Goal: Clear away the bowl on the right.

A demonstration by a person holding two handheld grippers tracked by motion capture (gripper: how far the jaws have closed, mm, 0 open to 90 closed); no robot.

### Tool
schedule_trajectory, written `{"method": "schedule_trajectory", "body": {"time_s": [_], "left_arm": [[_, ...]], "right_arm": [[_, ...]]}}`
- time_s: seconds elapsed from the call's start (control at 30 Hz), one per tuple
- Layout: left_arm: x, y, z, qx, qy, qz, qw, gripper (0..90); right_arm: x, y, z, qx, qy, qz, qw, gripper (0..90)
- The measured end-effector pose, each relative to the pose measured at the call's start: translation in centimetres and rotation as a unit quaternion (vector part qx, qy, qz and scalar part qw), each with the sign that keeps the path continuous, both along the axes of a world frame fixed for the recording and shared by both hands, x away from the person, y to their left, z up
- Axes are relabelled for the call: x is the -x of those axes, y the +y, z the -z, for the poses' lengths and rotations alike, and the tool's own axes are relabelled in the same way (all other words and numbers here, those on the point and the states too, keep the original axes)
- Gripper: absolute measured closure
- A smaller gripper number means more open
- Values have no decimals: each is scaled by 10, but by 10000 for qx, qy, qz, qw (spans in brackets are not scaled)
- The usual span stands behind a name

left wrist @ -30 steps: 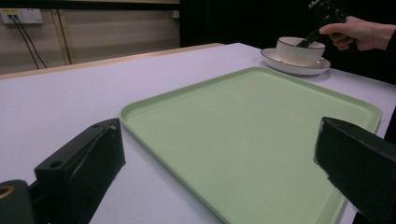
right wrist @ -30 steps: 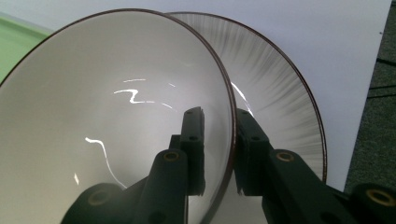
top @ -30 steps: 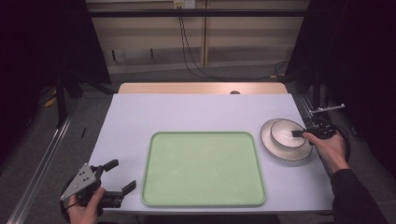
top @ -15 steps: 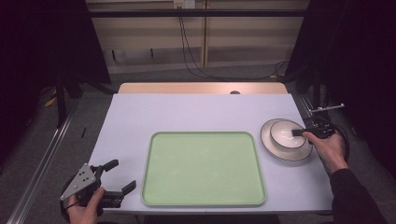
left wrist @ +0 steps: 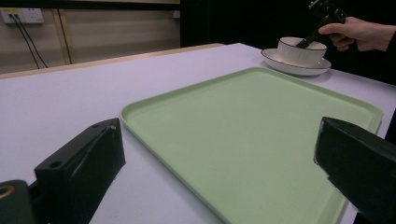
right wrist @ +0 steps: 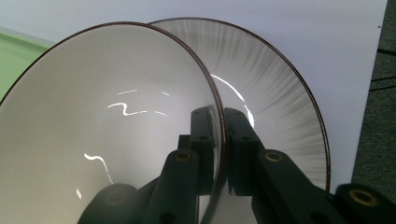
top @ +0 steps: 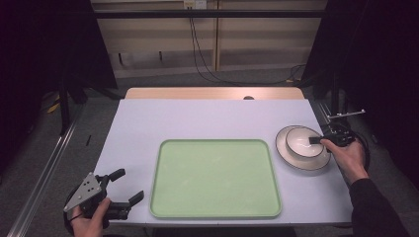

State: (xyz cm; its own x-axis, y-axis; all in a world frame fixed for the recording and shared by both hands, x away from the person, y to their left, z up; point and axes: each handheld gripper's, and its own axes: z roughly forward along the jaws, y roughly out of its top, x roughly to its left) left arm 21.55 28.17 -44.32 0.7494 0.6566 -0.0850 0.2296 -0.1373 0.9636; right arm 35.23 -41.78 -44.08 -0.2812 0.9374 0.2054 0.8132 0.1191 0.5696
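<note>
right gripper (right wrist: 217,140) jaws clamp bowl (right wrist: 107,126) rim, one inside | left gripper (top: 126,186) jaws spread, empty

Left gripper (top: 129,186) agape — right gripper (right wrist: 220,140) clamped

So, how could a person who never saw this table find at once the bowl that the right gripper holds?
Start at the big green tray in the middle of the white table and go to its far right corner. There a white bowl stands on a plate. It is the deeper dish with a dark rim, which the right gripper pinches.
</note>
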Motion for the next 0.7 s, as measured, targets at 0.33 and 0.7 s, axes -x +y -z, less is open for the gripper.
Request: {"method": "schedule_trajectory", "body": {"time_s": [0.33,0.7], "left_arm": [[0,0,0,1,-4,12,10000,16],[0,0,0,-5,9,14,10000,16]], "right_arm": [[1,1,-4,-90,-100,-40,9999,829],[3,-2,-6,-148,-151,4,9998,827]]}}
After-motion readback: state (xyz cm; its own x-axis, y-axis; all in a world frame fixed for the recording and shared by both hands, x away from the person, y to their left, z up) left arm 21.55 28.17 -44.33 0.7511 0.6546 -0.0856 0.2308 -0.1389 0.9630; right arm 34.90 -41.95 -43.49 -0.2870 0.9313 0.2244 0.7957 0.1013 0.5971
